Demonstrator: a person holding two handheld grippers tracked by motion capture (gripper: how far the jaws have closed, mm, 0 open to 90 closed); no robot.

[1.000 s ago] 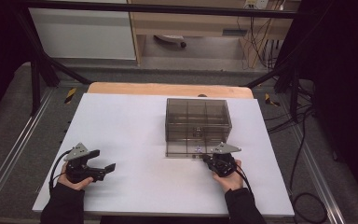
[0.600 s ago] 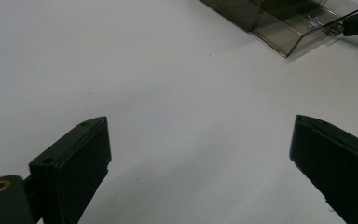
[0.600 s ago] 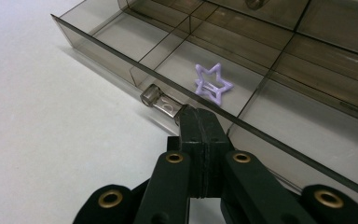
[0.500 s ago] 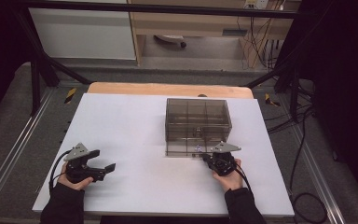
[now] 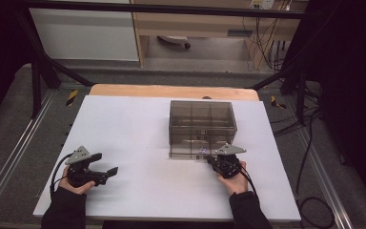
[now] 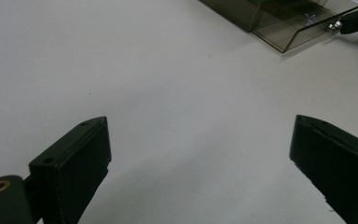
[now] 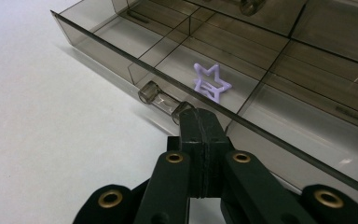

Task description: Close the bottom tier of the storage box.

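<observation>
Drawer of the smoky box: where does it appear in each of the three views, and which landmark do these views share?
High view: the drawer is at the near side of the box, mid-picture.
Left gripper view: the top right corner.
Right gripper view: across the upper half, with a purple star inside.
Shared landmark: the right gripper, shut, with its tip at the drawer's handle.
</observation>
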